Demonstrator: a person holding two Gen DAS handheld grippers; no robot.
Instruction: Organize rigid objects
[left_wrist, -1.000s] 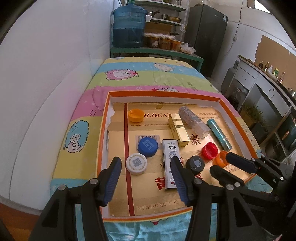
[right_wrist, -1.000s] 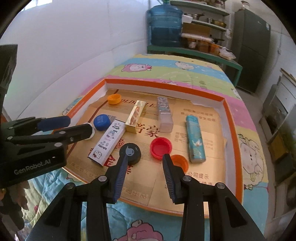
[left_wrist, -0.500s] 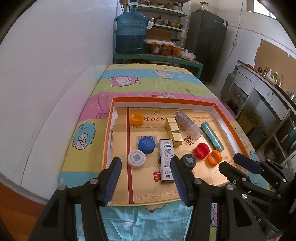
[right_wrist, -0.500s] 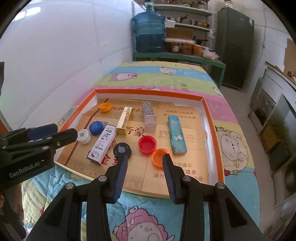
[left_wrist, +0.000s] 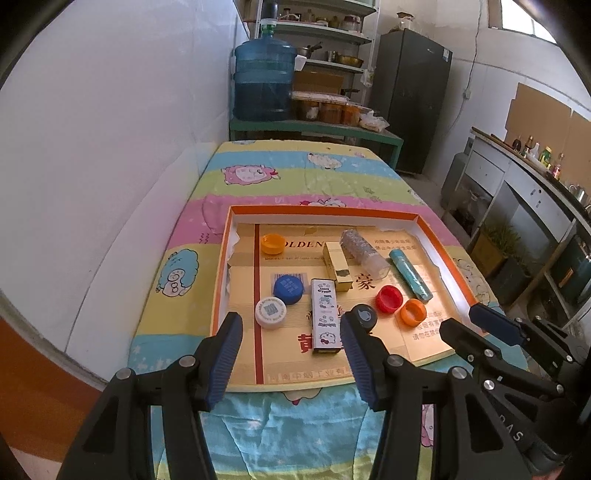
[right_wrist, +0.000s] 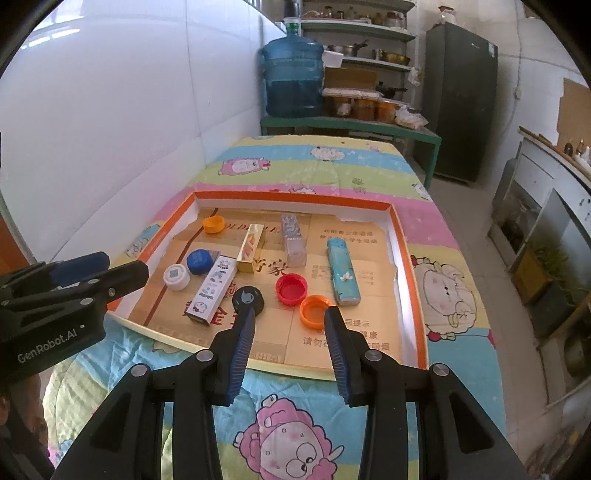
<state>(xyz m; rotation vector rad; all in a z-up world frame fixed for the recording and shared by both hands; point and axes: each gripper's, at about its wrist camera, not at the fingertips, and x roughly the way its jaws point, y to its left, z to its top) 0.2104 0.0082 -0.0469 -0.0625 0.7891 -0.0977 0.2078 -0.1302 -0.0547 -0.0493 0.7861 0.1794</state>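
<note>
Caps and boxes in tray farther from both tongs than before

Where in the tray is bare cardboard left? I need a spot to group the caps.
Free: the near strip of the tray in front of the orange cap, and the right side beyond the teal box. Crowded: the left-centre around the cartoon box.

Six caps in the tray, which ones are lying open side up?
The red cap and the orange cap beside it: both show hollow insides. The other orange cap, blue, white and black caps show closed tops.
</note>
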